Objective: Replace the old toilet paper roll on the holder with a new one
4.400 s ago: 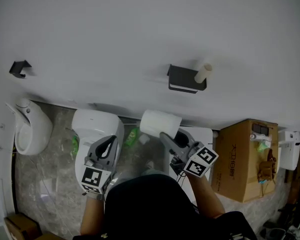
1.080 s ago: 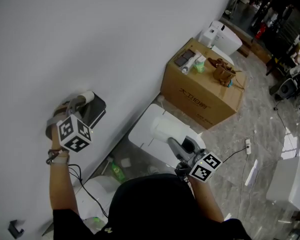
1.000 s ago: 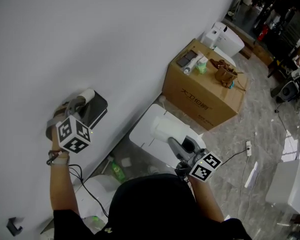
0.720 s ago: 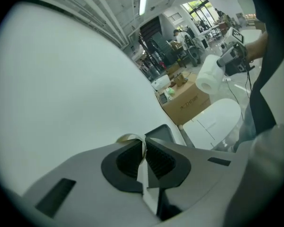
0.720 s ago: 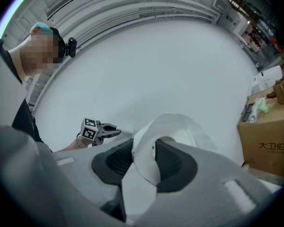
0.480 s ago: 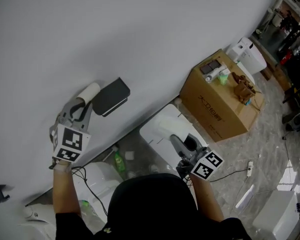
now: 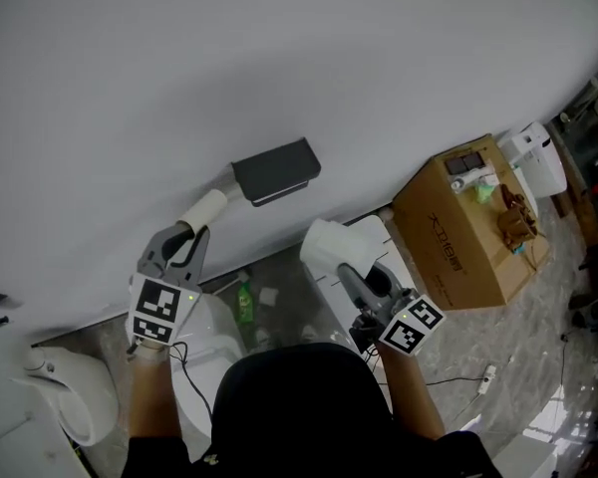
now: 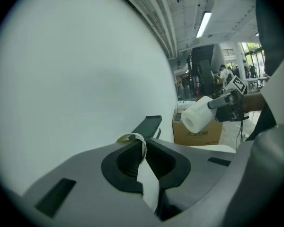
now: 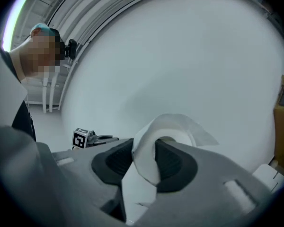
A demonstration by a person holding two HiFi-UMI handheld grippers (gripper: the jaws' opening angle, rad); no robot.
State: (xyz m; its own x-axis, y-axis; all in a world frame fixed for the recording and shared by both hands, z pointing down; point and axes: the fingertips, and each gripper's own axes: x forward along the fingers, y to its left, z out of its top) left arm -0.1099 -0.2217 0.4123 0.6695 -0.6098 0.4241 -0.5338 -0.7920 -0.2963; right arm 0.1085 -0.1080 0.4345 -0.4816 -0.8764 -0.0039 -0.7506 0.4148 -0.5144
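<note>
Pinching the thin wall of the empty cardboard tube [image 7: 201, 210], the left gripper [image 7: 182, 242] has its jaws pressed almost together on it. It sits at about 8 o'clock of the black holder [image 7: 276, 169] on the wall, clear of it. The right gripper [image 7: 357, 275] clamps the new roll [image 7: 327, 247] by its wall, one jaw in the core and one outside, at 5 o'clock of the holder.

With the old tube apparently off, the step in hand is likely discarding it and bringing in the fresh roll. To do that well, pinch lightly enough not to crush the cardboard and take the tube wide of the holder. Then line the roll's core up with the holder's bar, hidden under the cover here, before sliding it on. A loose flap of paper on the roll could snag.
</note>
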